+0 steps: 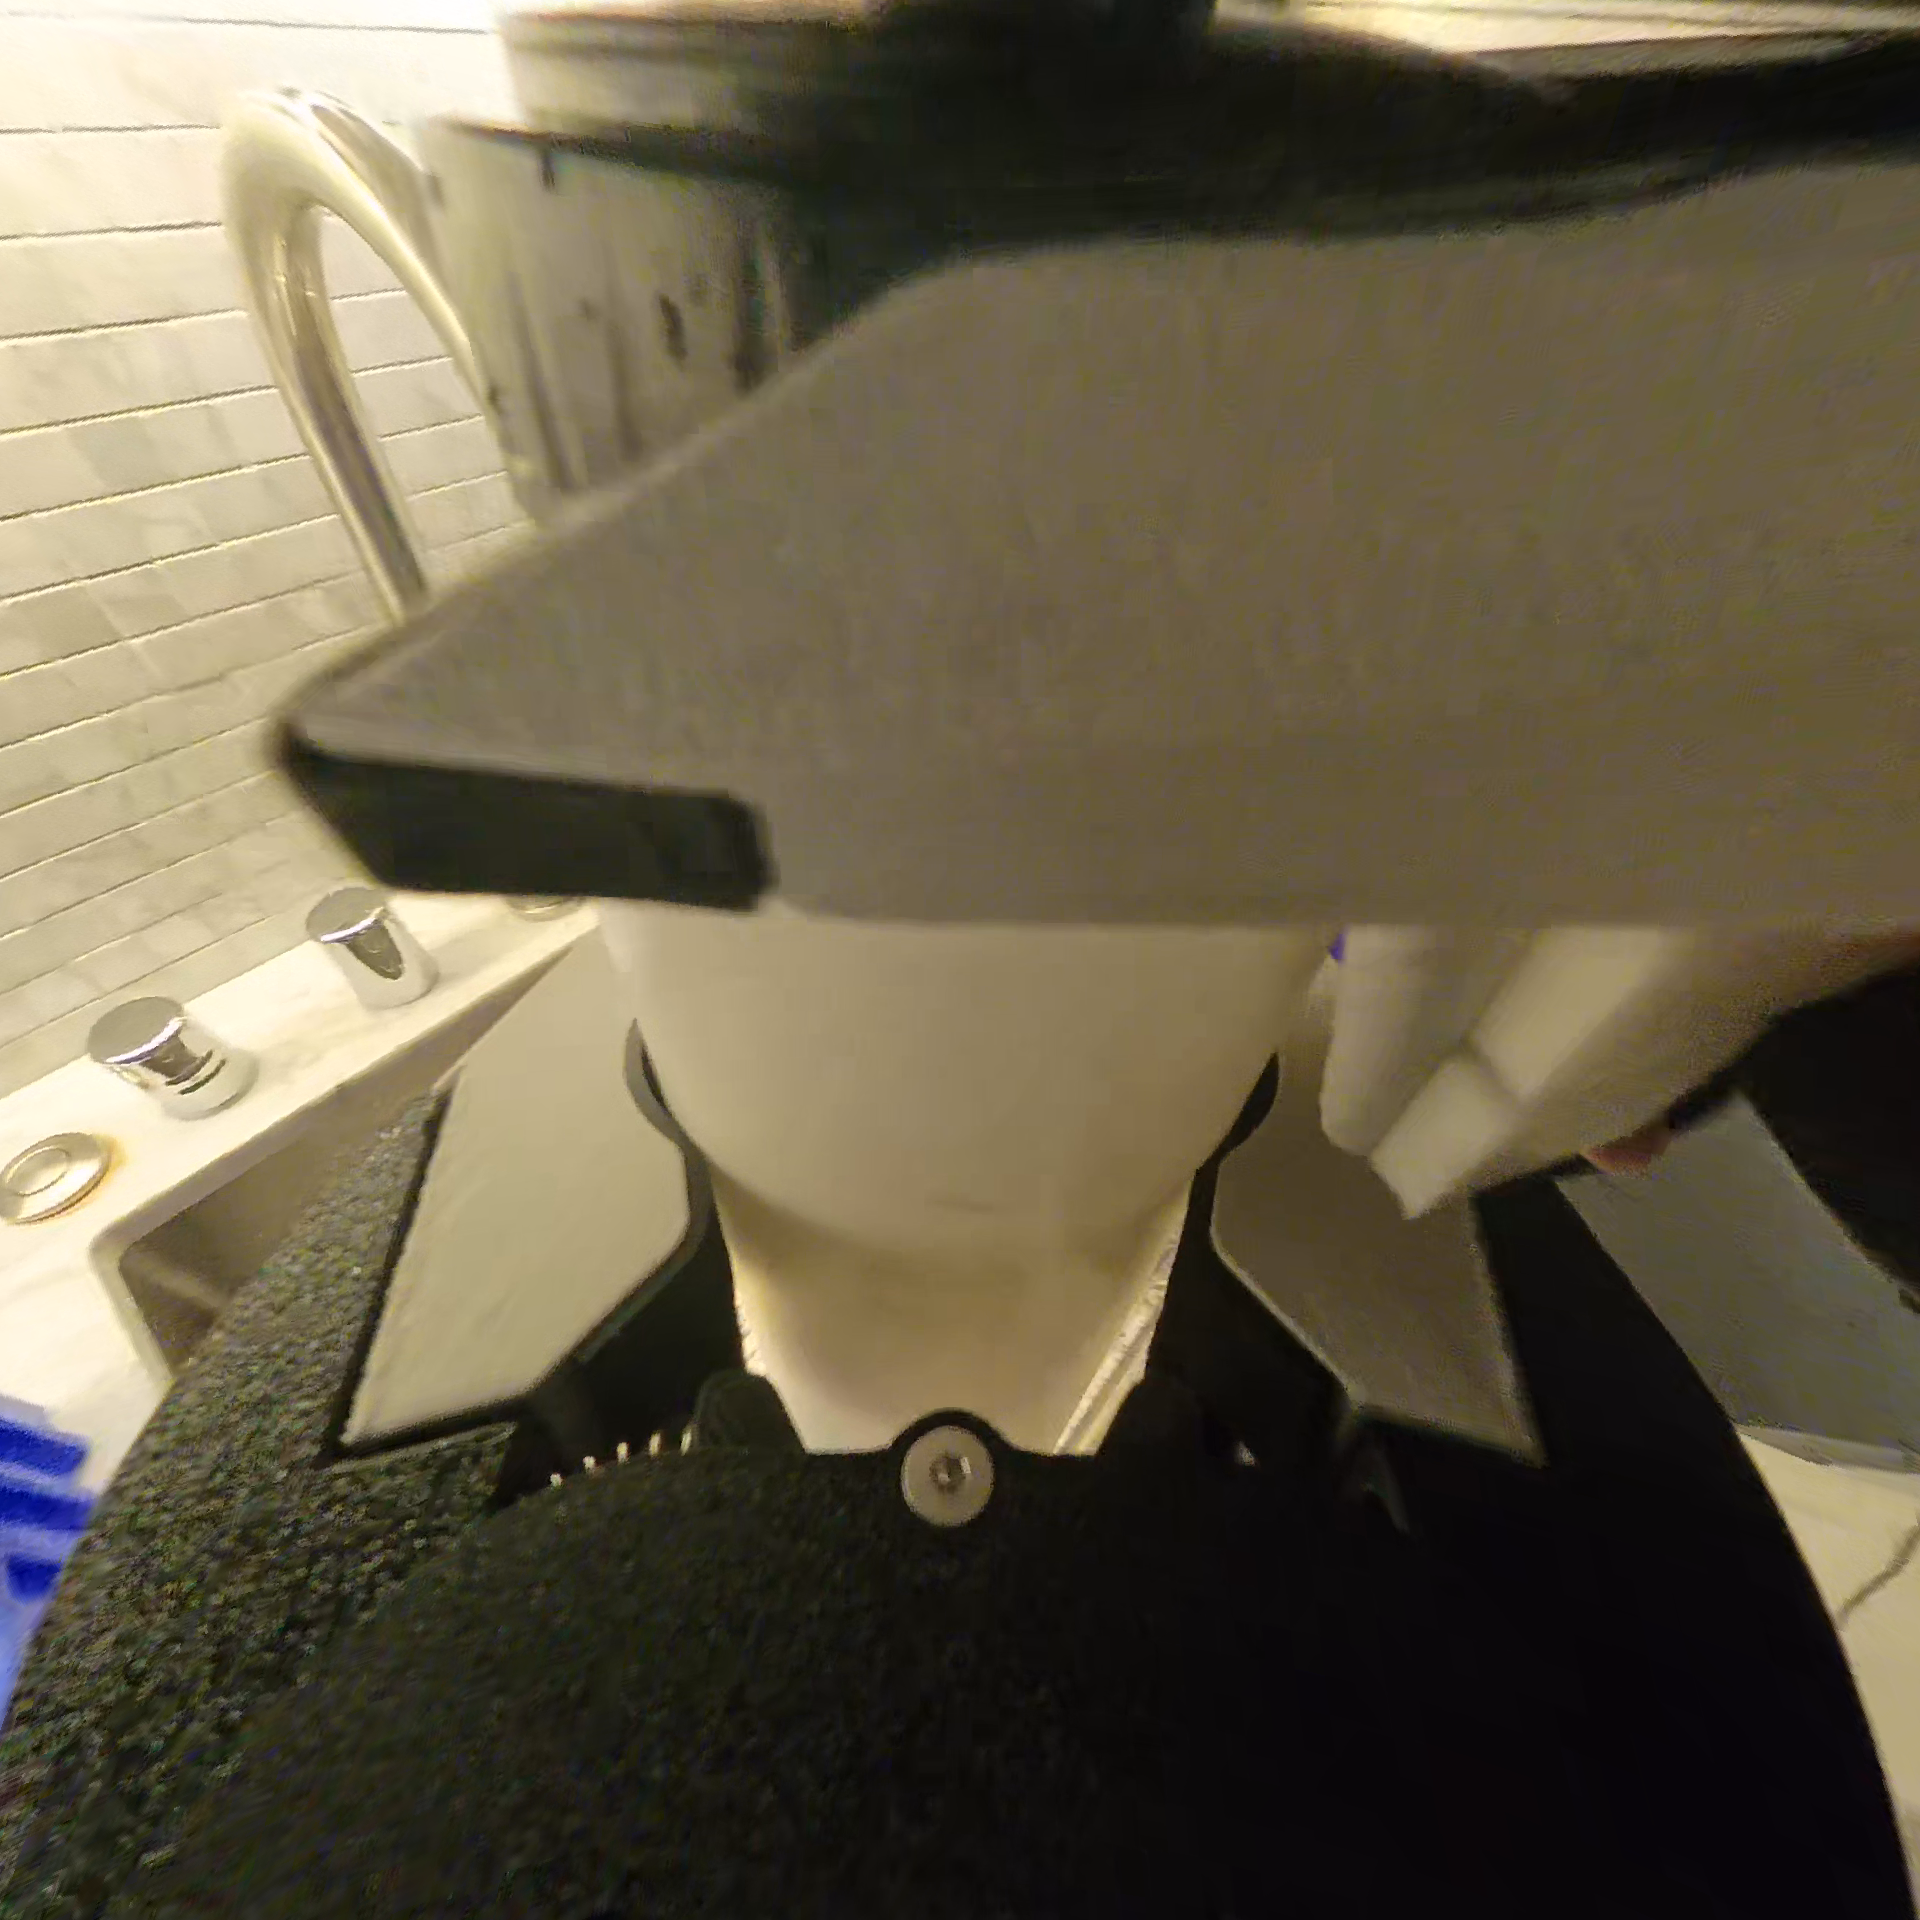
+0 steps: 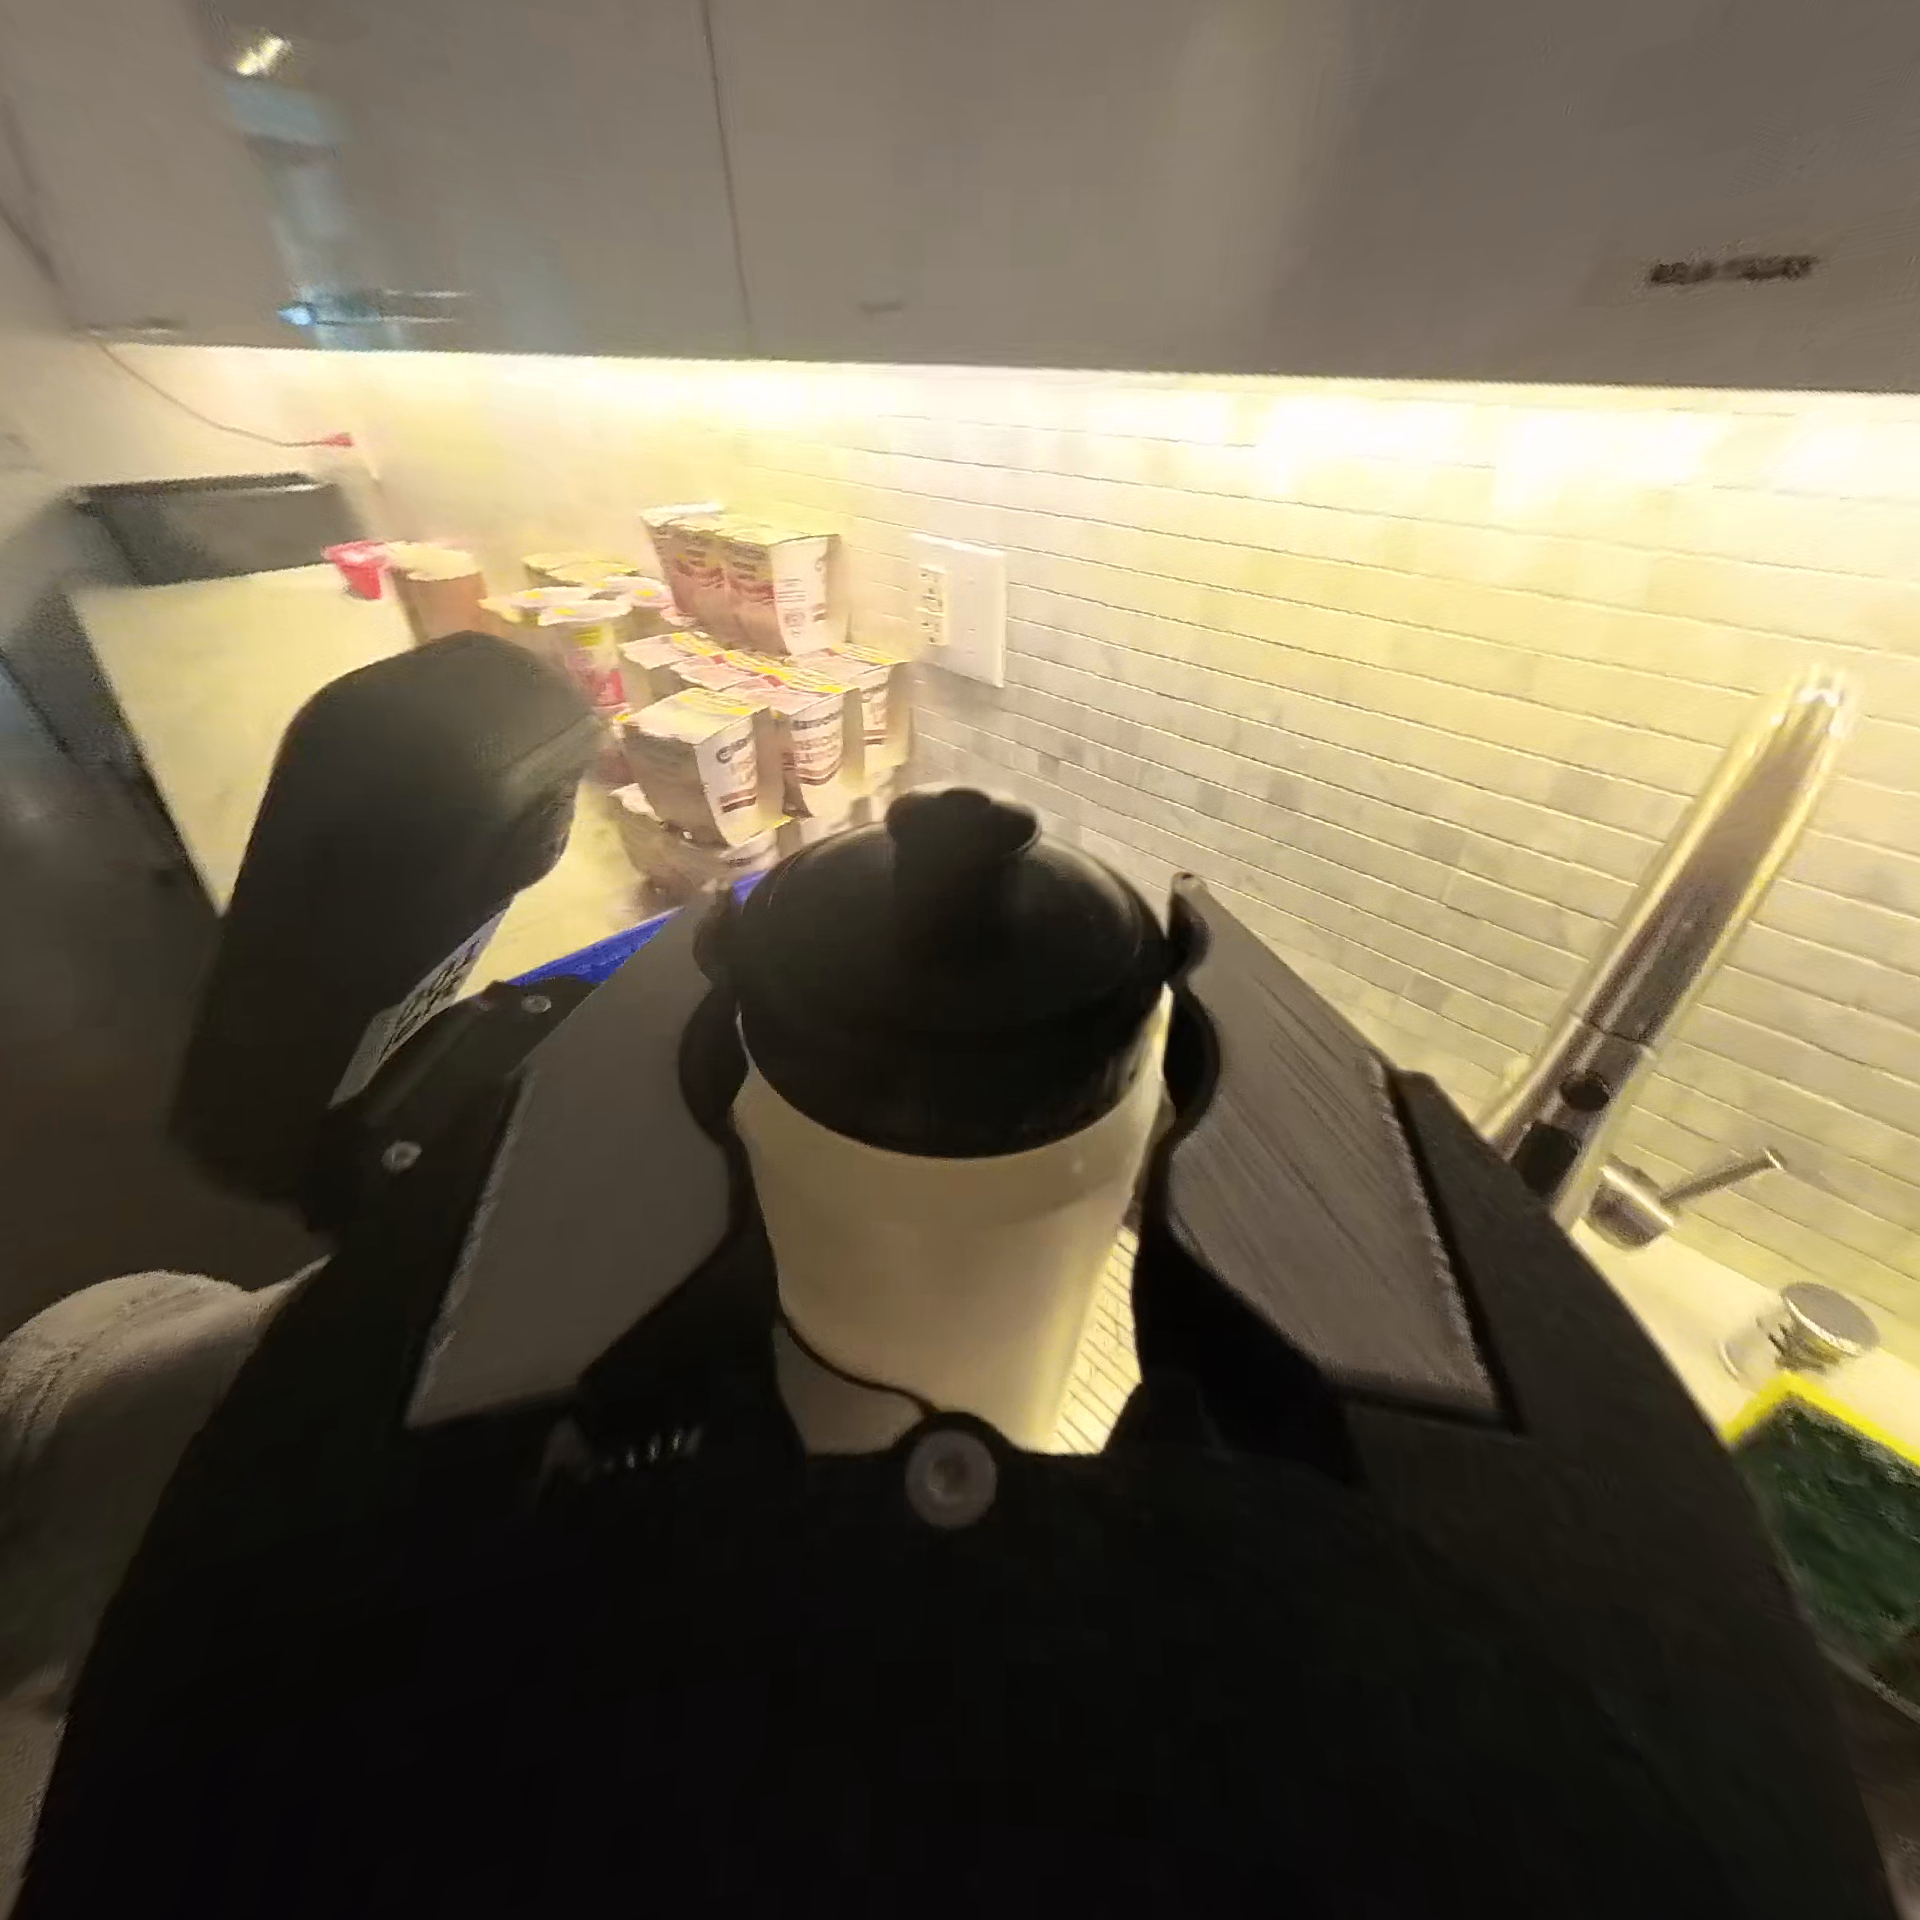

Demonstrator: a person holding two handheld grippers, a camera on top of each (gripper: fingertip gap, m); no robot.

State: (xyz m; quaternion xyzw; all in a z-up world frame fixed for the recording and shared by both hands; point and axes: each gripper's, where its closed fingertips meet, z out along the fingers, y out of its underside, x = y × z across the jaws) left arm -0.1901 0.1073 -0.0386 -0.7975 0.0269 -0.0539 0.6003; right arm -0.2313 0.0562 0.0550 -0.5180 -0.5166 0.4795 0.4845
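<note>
A white bottle with a black domed cap stands upright between my right gripper's fingers, which are shut on it just below the cap. In the left wrist view the bottle's white body sits between my left gripper's fingers, which are closed against its sides. The right gripper's grey finger with a black pad crosses just above and hides the bottle's top. The left gripper's black body shows at the left of the right wrist view, close beside the right gripper.
A chrome arched faucet rises by the tiled wall, with chrome knobs on the counter behind a sink. A green and yellow sponge lies at right. Stacked paper cups and a wall outlet are farther back.
</note>
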